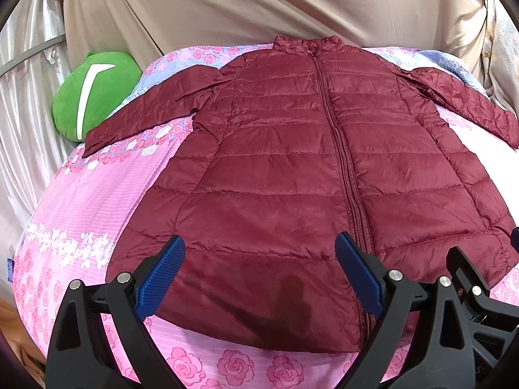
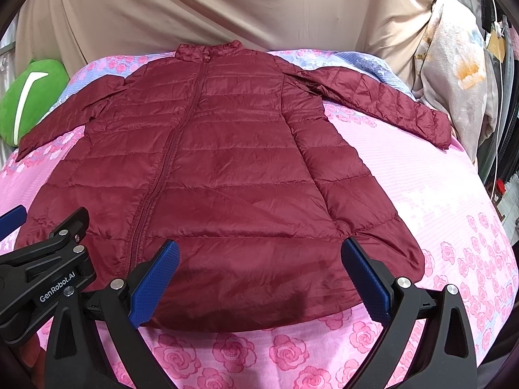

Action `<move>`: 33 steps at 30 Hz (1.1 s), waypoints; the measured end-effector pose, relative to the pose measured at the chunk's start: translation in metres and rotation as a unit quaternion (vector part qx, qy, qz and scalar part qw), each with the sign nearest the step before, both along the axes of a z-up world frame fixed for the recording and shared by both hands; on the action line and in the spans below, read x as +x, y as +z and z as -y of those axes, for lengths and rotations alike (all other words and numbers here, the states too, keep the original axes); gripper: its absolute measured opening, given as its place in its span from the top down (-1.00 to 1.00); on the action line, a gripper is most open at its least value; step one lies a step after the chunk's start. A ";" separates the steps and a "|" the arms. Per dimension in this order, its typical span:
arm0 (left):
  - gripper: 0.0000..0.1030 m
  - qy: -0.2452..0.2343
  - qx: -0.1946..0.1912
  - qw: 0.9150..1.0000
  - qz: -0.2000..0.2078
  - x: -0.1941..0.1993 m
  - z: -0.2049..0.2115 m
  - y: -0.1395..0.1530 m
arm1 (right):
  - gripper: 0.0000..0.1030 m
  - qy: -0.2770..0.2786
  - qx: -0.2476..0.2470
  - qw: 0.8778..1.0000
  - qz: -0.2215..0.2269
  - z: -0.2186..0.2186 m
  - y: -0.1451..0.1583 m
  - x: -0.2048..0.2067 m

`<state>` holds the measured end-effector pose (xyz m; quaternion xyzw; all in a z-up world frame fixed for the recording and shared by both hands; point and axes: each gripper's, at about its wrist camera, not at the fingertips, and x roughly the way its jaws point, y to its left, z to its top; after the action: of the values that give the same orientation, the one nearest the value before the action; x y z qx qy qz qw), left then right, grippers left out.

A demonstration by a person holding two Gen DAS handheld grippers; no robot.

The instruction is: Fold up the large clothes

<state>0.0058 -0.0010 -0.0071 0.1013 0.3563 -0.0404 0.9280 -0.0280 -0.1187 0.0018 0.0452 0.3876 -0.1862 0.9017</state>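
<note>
Both tongs (image 1: 259, 278) gape over spread maroon jacket (image 1: 292, 168)

In the left wrist view the right gripper (image 1: 480, 285) is cut off at the edge.

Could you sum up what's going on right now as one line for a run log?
stage: before first fold | jacket: flat, zipped, sleeves spread on bedspread | left claw: open, above hem | right claw: open, above hem

Maroon jacket (image 1: 292, 168) covers most of the bedspread (image 1: 81, 214). Bare cover at 6 o'clock below hem, and at 3 o'clock right of jacket in right wrist view. Green plush (image 1: 94, 97) crowds left sleeve cuff at 10 o'clock. Draped cloth (image 2: 227, 9) walls off 12 o'clock.
</note>
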 end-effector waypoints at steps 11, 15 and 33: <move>-0.83 -0.037 -0.082 0.994 -0.064 0.057 -0.002 -0.003 | -0.90 0.010 0.050 0.999 0.019 0.069 0.012 0.035; -0.84 -0.020 -0.100 0.993 -0.065 0.095 -0.018 -0.001 | -0.90 -0.059 0.039 0.997 0.041 0.163 0.022 0.058; -0.85 0.027 -0.085 0.996 -0.027 0.224 -0.047 0.013 | -0.45 -0.363 0.168 0.913 0.081 0.515 -0.025 0.088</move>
<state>0.2297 0.0457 0.0058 0.0112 0.3789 -0.0481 0.9241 0.0602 -0.6333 -0.0229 0.3483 0.2957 -0.4283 0.7796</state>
